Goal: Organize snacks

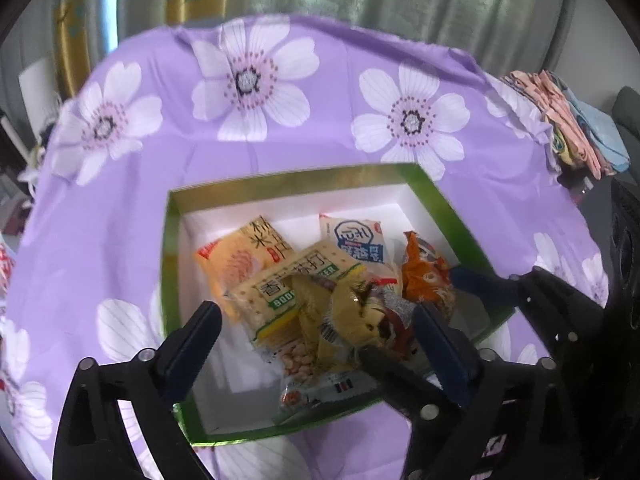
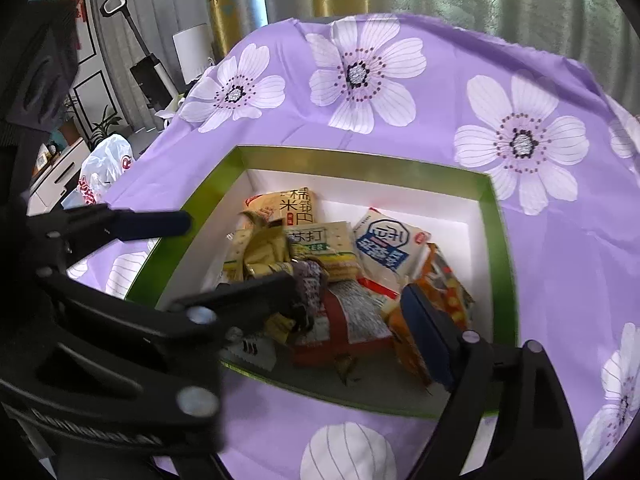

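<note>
A green-rimmed box (image 1: pixel 168 248) with a white inside sits on the purple flowered cloth and holds several snack packets: an orange rice-cracker pack (image 1: pixel 236 256), a soda-cracker pack (image 1: pixel 280 292), a white and blue pack (image 1: pixel 356 240), an orange pack (image 1: pixel 424 268) and a yellow wrapper (image 1: pixel 352 316). My left gripper (image 1: pixel 316 320) is open over the box's near side, its jaws either side of the pile. The box also shows in the right wrist view (image 2: pixel 500 240). My right gripper (image 2: pixel 352 300) is open above the near packets, with a red and grey pack (image 2: pixel 348 320) between its jaws.
The purple flowered cloth (image 1: pixel 280 152) covers the table. Folded cloths (image 1: pixel 560 120) lie at its far right edge. A white plastic bag (image 2: pixel 104 164), a floor cleaner (image 2: pixel 148 76) and curtains stand beyond the table's left and far sides.
</note>
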Motion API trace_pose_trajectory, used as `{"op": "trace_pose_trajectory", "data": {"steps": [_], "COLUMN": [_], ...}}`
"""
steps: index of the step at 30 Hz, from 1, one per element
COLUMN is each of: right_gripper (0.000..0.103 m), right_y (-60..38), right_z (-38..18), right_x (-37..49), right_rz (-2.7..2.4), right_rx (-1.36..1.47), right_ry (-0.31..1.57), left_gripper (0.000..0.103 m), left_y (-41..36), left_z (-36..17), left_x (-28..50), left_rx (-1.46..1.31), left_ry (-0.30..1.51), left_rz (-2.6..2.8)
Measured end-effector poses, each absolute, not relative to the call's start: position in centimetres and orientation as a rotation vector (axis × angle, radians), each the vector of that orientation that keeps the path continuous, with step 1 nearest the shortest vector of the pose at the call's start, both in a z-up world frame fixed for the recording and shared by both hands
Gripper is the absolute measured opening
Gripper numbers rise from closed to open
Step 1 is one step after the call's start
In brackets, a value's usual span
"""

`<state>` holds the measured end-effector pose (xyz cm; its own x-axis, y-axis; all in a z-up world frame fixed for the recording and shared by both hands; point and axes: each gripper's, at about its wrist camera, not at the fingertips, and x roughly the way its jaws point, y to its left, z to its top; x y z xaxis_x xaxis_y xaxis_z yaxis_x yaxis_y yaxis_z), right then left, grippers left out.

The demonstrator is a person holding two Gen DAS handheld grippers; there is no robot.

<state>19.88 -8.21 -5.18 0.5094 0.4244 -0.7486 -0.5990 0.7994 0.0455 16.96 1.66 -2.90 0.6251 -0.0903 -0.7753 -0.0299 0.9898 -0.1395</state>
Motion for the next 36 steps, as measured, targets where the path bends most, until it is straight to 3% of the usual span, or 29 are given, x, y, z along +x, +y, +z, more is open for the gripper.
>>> {"op": "trace_pose_trajectory", "data": {"steps": [4, 21, 36], "right_gripper": [0.103, 0.103, 0.103], "right_y": [-9.2, -12.3, -12.6], "right_z": [-4.1, 1.3, 7.3], "right_x": [18.9, 14.7, 11.7], "right_rz": [0.574, 0.482, 0.497], "right_rx": [-0.255, -0.290, -0.298], "right_ry": [0.799, 0.691, 0.667], "left_gripper": [0.098, 0.102, 0.102], "left_y": [1.2, 1.1, 0.9], "left_z": [-1.4, 5.5, 8.9], "left_x": [15.4, 7.4, 4.3], "left_rx": [-0.109, -0.167, -0.072], "left_ry": [0.851, 0.670, 0.664], "left_rz": [-0.001, 0.121, 0.271]}}
